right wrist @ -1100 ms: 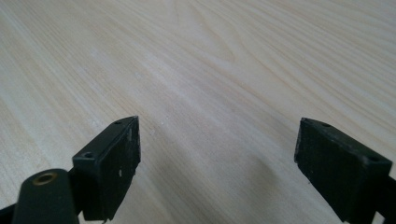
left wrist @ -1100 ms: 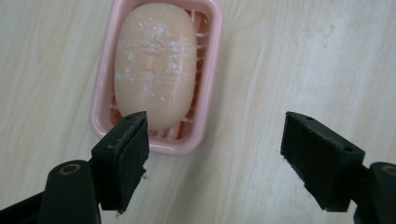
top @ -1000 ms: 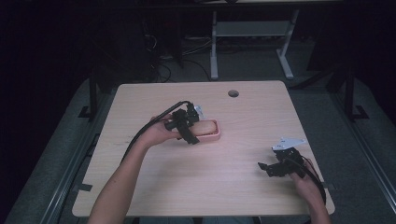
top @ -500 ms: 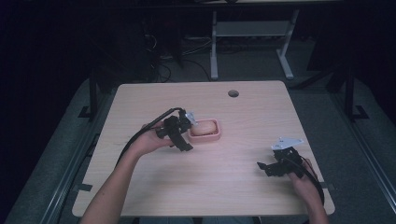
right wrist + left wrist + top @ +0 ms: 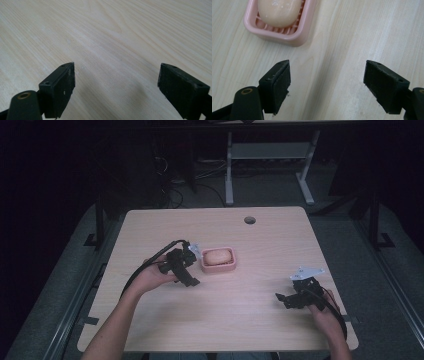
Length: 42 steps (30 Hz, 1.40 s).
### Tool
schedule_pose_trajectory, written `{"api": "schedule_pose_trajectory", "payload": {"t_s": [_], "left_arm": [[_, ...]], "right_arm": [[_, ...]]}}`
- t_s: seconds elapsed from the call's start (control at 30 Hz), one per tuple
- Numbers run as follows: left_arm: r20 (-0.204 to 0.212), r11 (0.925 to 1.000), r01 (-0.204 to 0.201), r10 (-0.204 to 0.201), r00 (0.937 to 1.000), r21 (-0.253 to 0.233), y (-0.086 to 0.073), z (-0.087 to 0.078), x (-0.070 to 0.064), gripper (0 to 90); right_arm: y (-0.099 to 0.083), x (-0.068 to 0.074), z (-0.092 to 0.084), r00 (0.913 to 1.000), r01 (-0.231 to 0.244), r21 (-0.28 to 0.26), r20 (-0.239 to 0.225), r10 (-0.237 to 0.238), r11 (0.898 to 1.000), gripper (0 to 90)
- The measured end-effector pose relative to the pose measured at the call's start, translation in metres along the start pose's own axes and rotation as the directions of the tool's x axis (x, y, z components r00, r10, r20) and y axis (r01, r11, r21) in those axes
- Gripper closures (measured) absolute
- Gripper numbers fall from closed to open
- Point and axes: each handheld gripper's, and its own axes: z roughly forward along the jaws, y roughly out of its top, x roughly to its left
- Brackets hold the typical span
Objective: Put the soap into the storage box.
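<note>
A pink soap dish [image 5: 219,266] with a pale bar of soap [image 5: 217,256] in it stands near the middle of the light wooden table [image 5: 250,240]. My left gripper [image 5: 192,270] is just left of the dish, apart from it and open with nothing between its jaws. In the left gripper view the dish [image 5: 294,35] and the soap [image 5: 279,11] lie at the upper left, beyond the left gripper [image 5: 327,82]. My right gripper [image 5: 281,299] rests near the front right of the table, open. Bare wood lies under the right gripper [image 5: 116,86] in its own view.
A round cable hole [image 5: 249,220] sits near the table's far edge. Beyond the table stands a white metal frame [image 5: 265,165] on a dark floor. Black cables trail from both grippers toward the person's forearms.
My left gripper has drawn back leftward and toward the person, off the soap dish, leaving the soap in the dish. The right gripper has stayed in place.
</note>
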Motion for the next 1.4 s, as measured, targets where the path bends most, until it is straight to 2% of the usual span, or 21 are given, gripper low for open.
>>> {"api": "schedule_pose_trajectory", "payload": {"t_s": [0.9, 1.4], "left_arm": [[-0.014, 0.9991, 0.01, -0.011, 0.9998, -0.041, -0.031, -0.003, -0.021, 22.7], [-0.013, 0.9975, 0.038, -0.039, 0.9991, -0.059, -0.051, -0.003, -0.027, 22.7]], "right_arm": [[0.003, 0.003, 0.002, 0.9999, 0.01, 0.012, 0.006, -0.01, 1.0, 13.9], [0.003, 0.004, 0.003, 0.9999, 0.011, 0.014, 0.005, -0.011, 1.0, 13.9]]}}
